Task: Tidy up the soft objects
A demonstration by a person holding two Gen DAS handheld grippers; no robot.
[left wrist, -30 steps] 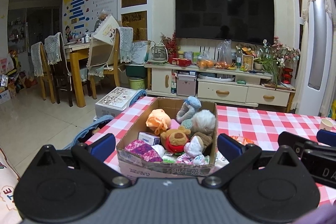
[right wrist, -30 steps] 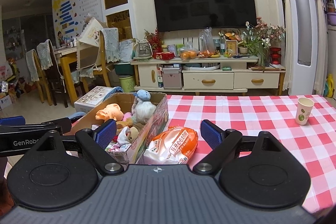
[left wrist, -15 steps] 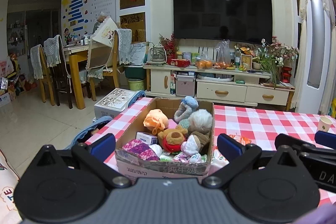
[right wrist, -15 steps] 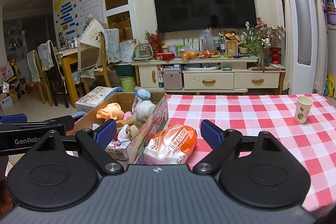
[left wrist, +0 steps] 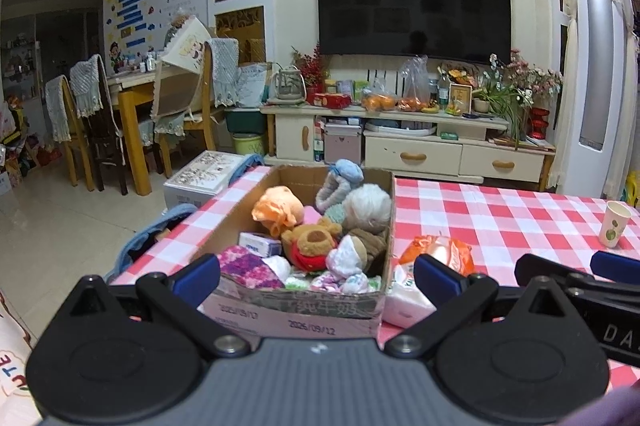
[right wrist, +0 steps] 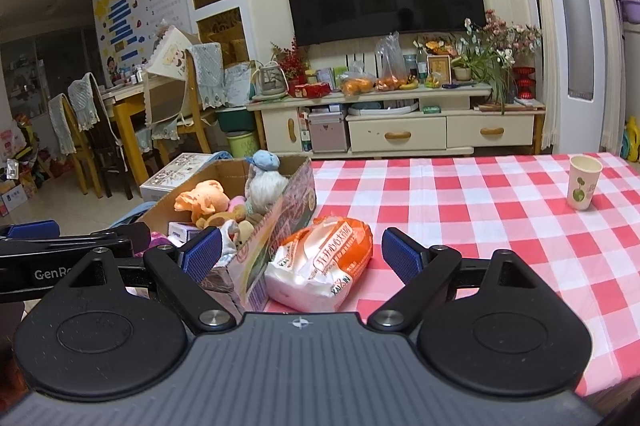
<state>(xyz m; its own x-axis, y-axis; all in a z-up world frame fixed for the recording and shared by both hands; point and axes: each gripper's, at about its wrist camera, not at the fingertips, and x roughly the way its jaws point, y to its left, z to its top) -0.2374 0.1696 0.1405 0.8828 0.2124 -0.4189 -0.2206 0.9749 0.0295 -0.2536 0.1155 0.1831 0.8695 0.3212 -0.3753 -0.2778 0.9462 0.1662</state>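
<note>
The left gripper [left wrist: 316,280] faces the cardboard box [left wrist: 296,314] of plush toys [left wrist: 310,240], jaws spread. The right gripper [right wrist: 301,253] faces the orange tissue pack [right wrist: 320,262] beside the box, jaws likewise spread, holding nothing.

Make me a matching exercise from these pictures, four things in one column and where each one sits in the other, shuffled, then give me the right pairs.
Things:
1. orange plush toy
2. orange and white tissue pack
3. paper cup
4. bags of oranges

Places:
A. on the TV cabinet
B. alone on the checked tablecloth, far right
C. inside the cardboard box
D. on the cloth right beside the box

Pairs: 1-C, 2-D, 3-B, 4-A
</note>
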